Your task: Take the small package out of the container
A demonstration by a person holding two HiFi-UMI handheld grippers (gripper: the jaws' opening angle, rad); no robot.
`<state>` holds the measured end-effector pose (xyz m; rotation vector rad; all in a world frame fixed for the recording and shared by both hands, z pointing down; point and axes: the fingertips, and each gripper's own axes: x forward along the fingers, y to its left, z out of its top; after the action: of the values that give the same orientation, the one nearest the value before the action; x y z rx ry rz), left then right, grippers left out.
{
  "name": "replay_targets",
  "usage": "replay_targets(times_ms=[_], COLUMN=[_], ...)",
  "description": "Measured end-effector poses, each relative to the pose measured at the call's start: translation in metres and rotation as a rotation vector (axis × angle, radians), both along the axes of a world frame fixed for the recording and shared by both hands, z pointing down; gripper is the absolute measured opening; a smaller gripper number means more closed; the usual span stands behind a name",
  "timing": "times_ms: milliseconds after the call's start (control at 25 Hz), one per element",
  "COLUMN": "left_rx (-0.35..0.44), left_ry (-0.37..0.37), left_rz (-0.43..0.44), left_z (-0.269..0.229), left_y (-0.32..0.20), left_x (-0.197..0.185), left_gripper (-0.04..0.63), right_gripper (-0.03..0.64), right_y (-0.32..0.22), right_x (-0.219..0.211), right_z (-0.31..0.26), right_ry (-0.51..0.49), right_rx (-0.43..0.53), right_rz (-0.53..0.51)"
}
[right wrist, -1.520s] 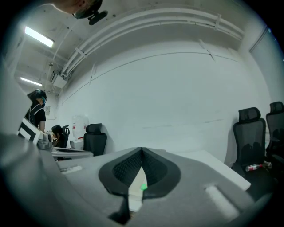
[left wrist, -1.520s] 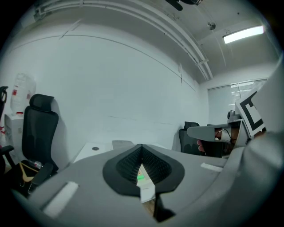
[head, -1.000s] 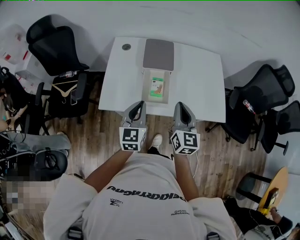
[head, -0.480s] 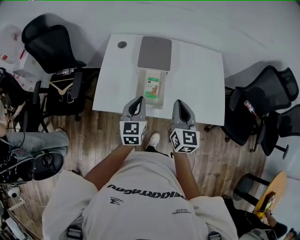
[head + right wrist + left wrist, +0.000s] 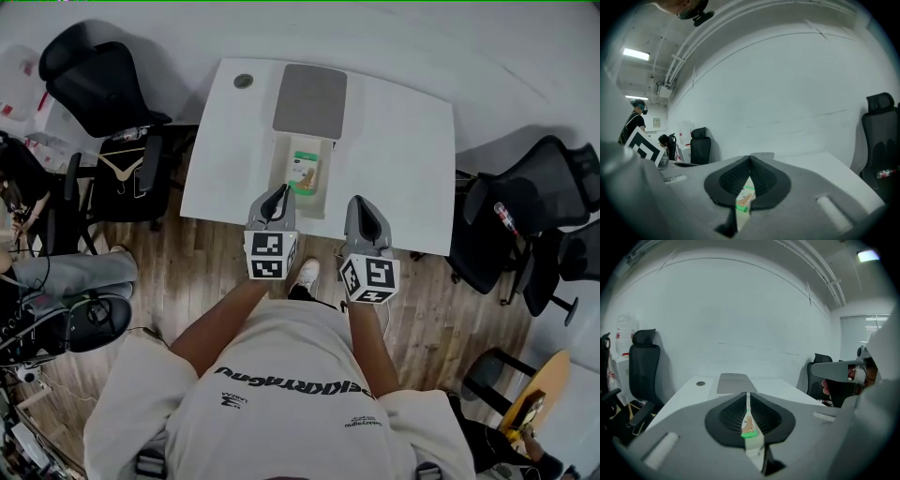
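On the white table (image 5: pixel 403 159) lies an open shallow container (image 5: pixel 326 180), its grey lid (image 5: pixel 310 98) folded back on the far side. A small green-and-white package (image 5: pixel 304 174) lies flat inside it. My left gripper (image 5: pixel 279 193) is shut, its tip at the container's near left edge, touching nothing. To the right, over the table's near edge, my right gripper (image 5: pixel 362 202) is also shut and empty. In the left gripper view the package (image 5: pixel 749 427) shows through the slit below the closed left gripper (image 5: pixel 747 394). The right gripper view shows the package (image 5: pixel 744 199) under the closed right gripper (image 5: pixel 750 159).
A small round cap (image 5: pixel 244 82) sits at the table's far left corner. Black office chairs stand at the left (image 5: pixel 98 80) and right (image 5: pixel 525 202) of the table. A hanger (image 5: pixel 117 169) lies on a left chair. The floor below is wood.
Both grippers have moved forward and a little down towards the table. The left one's tip now reaches the container's near edge. Both stay shut.
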<state>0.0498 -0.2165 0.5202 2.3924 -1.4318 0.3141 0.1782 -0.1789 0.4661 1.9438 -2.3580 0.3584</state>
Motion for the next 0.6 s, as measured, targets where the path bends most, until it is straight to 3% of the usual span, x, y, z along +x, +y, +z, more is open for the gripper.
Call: replay_targets(times_ms=[600], left_rx=[-0.112], left_ry=[-0.036], left_rz=[0.005], left_z=[0.04], left_y=[-0.022], left_x=[0.025], left_gripper=[0.081], right_gripper=[0.002], right_y=[-0.014], right_x=[0.013], right_z=[0.022], right_ry=[-0.018], right_rx=[-0.044], right_rz=[-0.006])
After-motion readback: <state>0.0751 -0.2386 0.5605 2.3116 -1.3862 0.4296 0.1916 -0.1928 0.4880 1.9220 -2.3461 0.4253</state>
